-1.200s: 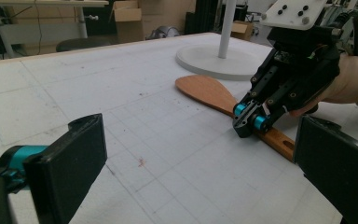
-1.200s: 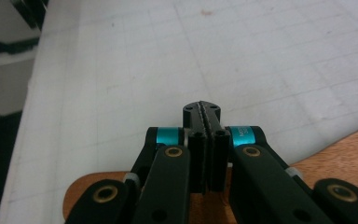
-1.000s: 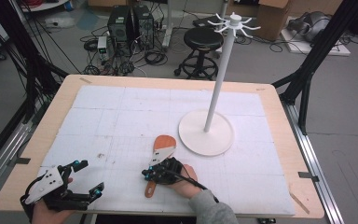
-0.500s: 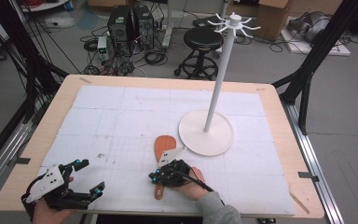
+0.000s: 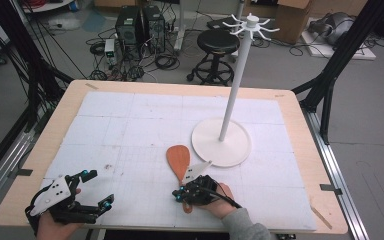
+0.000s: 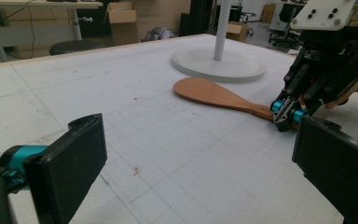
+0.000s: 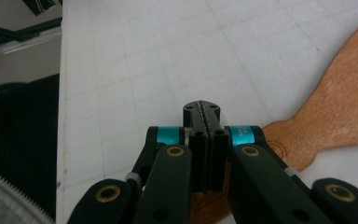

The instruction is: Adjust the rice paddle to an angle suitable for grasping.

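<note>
A flat wooden spatula with a rounded orange-brown blade point(image 5: 178, 159) lies on the white gridded mat that covers the light wooden counter point(image 5: 300, 150), in the near half and a little right of the middle. Its blade points toward the far edge and ends just beside the round white base of a tall white rack stand point(image 5: 221, 142), whose pole rises to a crown of short hooks; blade and base look close but apart. The handle runs back toward the near edge and passes under the right tongs point(image 5: 181, 195).

The right tongs sit over the handle end, held by a hand in a grey sleeve. In the right gripper view the two black jaws are pressed together with no gap between their faces, and the wooden handle shows beneath and to the right of them, so they appear to rest on top of the handle rather than around it. In the left gripper view those same tongs meet the spatula at its narrow neck, tips down on the wood.

The left tongs point(image 5: 94, 188) hover near the near left corner of the counter, well apart from the spatula. Their jaws are spread wide with nothing between them, pointing across the mat toward the spatula and the stand.
</note>
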A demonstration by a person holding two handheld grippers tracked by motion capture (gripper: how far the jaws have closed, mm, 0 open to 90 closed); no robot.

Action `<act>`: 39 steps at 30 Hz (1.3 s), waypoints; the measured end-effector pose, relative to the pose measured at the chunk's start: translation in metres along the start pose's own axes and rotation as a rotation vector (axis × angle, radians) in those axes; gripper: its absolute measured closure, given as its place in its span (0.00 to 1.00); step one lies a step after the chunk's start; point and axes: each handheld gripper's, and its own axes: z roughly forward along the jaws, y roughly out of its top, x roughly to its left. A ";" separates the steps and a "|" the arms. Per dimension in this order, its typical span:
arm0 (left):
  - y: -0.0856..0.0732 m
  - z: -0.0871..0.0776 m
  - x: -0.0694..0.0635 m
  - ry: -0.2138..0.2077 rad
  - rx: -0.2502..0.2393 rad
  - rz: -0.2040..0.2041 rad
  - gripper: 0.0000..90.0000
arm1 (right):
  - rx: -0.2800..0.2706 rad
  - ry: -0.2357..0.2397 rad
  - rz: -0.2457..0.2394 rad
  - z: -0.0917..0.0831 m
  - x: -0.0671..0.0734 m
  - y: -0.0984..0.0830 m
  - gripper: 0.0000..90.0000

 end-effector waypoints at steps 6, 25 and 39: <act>0.000 0.000 0.000 0.000 -0.001 -0.002 0.04 | 0.000 0.002 0.025 -0.018 -0.003 -0.016 1.00; 0.002 -0.001 0.004 0.014 -0.015 -0.005 0.04 | -0.161 -0.141 0.094 -0.012 -0.042 0.038 1.00; 0.001 0.004 -0.001 -0.007 -0.009 -0.004 0.04 | -0.091 -0.219 0.123 0.026 -0.093 0.080 1.00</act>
